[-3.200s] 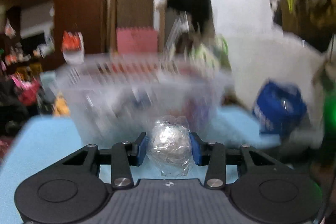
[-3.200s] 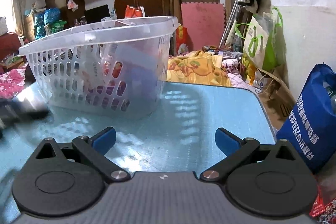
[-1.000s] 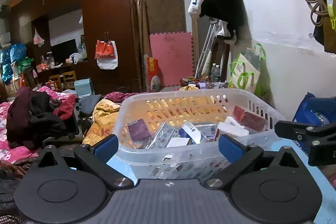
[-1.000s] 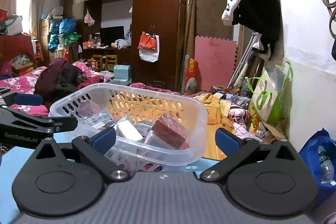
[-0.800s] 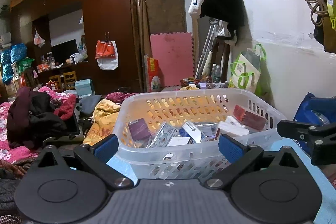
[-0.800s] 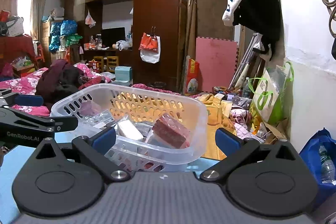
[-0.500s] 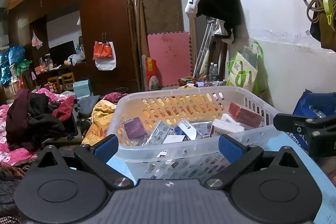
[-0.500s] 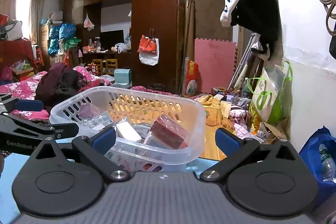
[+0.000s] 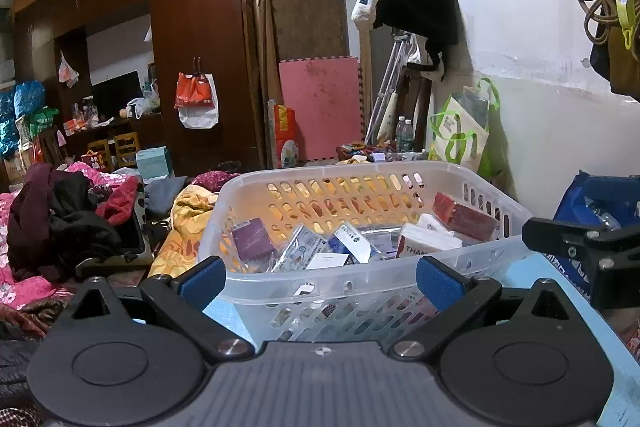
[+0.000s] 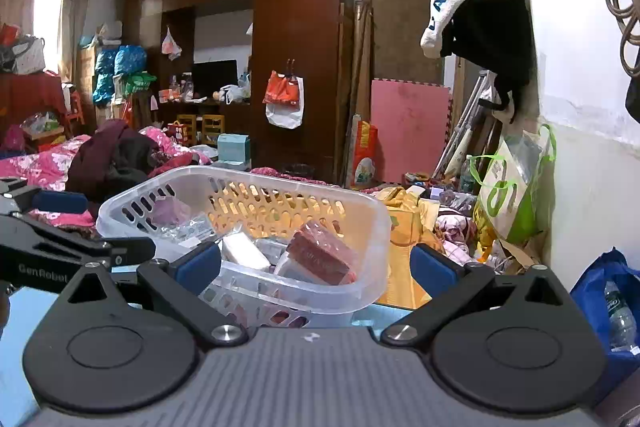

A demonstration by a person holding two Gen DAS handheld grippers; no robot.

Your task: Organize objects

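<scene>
A clear plastic basket (image 9: 348,173) stands on the light blue table (image 9: 568,291), filled with several packets and boxes: a purple box (image 9: 253,239), a red wrapped block (image 9: 464,217) and white packs. My left gripper (image 9: 320,281) is open and empty, just short of the basket's near rim. My right gripper (image 10: 316,267) is open and empty, in front of the basket (image 10: 376,227), where the red block (image 10: 320,257) also shows. The right gripper shows in the left wrist view (image 9: 584,251), and the left gripper in the right wrist view (image 10: 72,251).
A blue bag (image 10: 612,303) with a bottle sits right of the table by the white wall. Beyond the table lie a yellow blanket (image 9: 188,223), piled clothes (image 9: 60,219), a green-handled bag (image 10: 516,187), a pink foam mat (image 9: 320,107) and brown wardrobes (image 9: 200,47).
Earlier the left gripper held a clear wrapped ball low at the table; now it is open and empty, raised above the basket. Over the last second both views shift only slightly.
</scene>
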